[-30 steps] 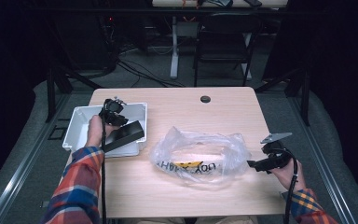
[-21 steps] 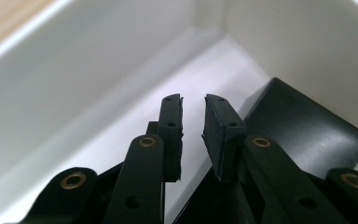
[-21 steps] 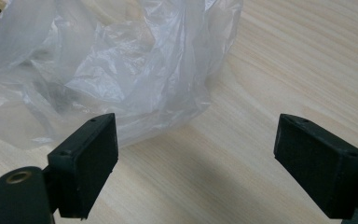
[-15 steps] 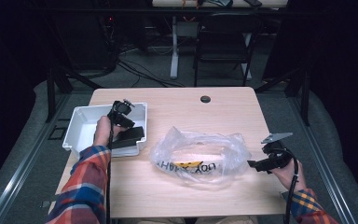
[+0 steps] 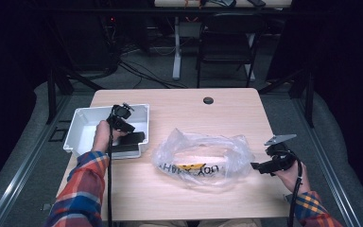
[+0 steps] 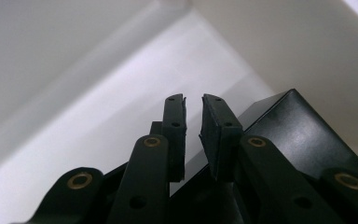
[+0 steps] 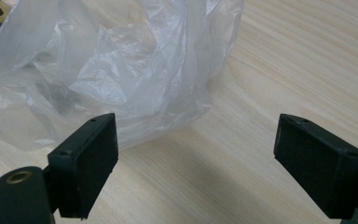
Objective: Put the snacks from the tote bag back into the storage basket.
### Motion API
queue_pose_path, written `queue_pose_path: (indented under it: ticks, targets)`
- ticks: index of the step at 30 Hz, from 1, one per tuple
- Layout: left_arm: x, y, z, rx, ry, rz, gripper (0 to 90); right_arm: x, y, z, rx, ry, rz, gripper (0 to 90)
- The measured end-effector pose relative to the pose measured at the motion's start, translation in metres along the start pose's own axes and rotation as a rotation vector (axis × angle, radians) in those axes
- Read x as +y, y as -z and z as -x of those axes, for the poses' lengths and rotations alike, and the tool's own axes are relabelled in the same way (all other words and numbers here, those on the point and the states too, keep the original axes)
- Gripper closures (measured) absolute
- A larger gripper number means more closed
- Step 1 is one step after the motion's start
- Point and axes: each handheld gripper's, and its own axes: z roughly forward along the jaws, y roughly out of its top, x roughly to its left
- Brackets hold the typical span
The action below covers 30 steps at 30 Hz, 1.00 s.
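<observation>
Left fingers (image 6: 193, 135) have just been closing, now nearly together with a thin gap and nothing visibly pinched; the flat glossy black box (image 6: 303, 135) lies just to their side, inside the white plastic bin (image 5: 78, 130). Right fingers (image 7: 196, 163) stand wide open and empty, the crinkled clear bag (image 7: 121, 70) just ahead on the wooden table (image 5: 246, 113).

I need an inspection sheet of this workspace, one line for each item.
Surface: wooden table.
Job's things: black box in white tray; clear plastic bag lying mid-table.
Clutter: nothing seen.
Grippers: left gripper inside the tray, fingers just been closing, nothing between the tips; right gripper open beside the bag.
Cables: gripper cable along left sleeve; floor cables.
Surroundings: dark room, chair behind.
</observation>
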Motion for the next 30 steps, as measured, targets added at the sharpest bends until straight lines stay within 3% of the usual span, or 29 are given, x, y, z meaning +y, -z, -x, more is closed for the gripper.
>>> queue_pose_path:
  ticks: [2, 5, 8, 11, 14, 18, 24, 30]
  targets:
    - [0.000, 0.001, 0.000, 0.003, -0.006, 0.005, 78.4, 0.000, 0.000, 0.000, -0.003, -0.001, 0.002, 13.1]
    - [0.000, 0.006, 0.000, 0.005, 0.000, 0.042, 68.0, 0.000, 0.001, 0.001, -0.003, 0.001, 0.003, 13.1]
    - [-0.001, 0.014, 0.002, 0.027, 0.017, 0.066, 47.6, 0.000, 0.002, 0.001, -0.004, -0.006, 0.007, 13.1]
    - [-0.006, 0.030, 0.004, 0.052, 0.042, 0.122, 35.9, 0.000, 0.004, 0.002, -0.001, -0.004, 0.011, 13.1]
    - [-0.013, 0.048, 0.004, 0.068, 0.085, 0.185, 29.4, 0.000, 0.004, 0.001, -0.007, -0.011, 0.021, 13.0]
    - [-0.026, 0.068, 0.011, 0.097, 0.124, 0.233, 23.6, 0.000, 0.006, 0.001, -0.003, -0.009, 0.021, 13.0]
    - [-0.049, 0.096, 0.043, 0.159, 0.103, 0.269, 20.0, 0.000, 0.007, 0.001, -0.003, -0.005, 0.019, 13.1]
    - [-0.078, 0.105, 0.080, 0.144, 0.054, 0.263, 18.7, 0.000, 0.006, 0.000, -0.005, -0.006, 0.020, 13.1]
